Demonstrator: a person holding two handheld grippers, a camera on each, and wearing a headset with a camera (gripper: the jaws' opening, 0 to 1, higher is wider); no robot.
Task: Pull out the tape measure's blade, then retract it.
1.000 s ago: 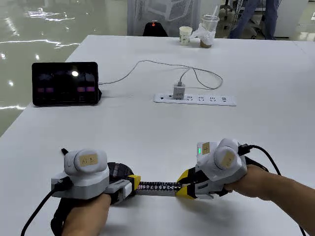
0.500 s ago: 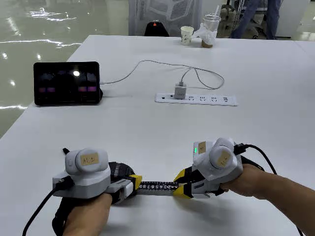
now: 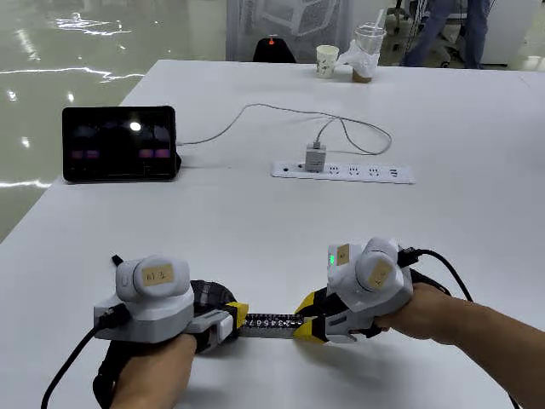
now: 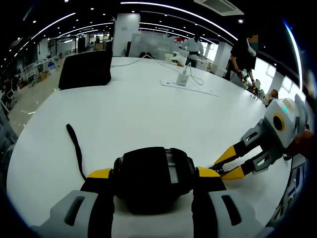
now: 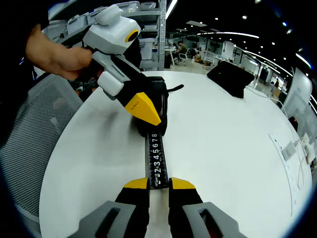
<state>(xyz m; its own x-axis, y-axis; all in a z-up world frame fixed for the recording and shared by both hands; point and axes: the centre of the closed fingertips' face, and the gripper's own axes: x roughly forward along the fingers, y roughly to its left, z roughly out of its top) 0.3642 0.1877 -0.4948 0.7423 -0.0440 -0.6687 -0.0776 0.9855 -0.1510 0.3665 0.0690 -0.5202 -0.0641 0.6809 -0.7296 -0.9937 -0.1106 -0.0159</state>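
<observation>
Ideally, the blade (image 5: 155,159), pinched by the right gripper (image 5: 158,184), is guided straight while the case (image 4: 148,166) is clamped by the left gripper (image 4: 154,173).

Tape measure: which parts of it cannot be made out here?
Right gripper view: the tip of the black numbered blade is hidden inside the right claw.
Left gripper view: the black plastic tape measure case, in the left claw, hides the blade's outlet.
Head view: that claw covers most of the case.
</observation>
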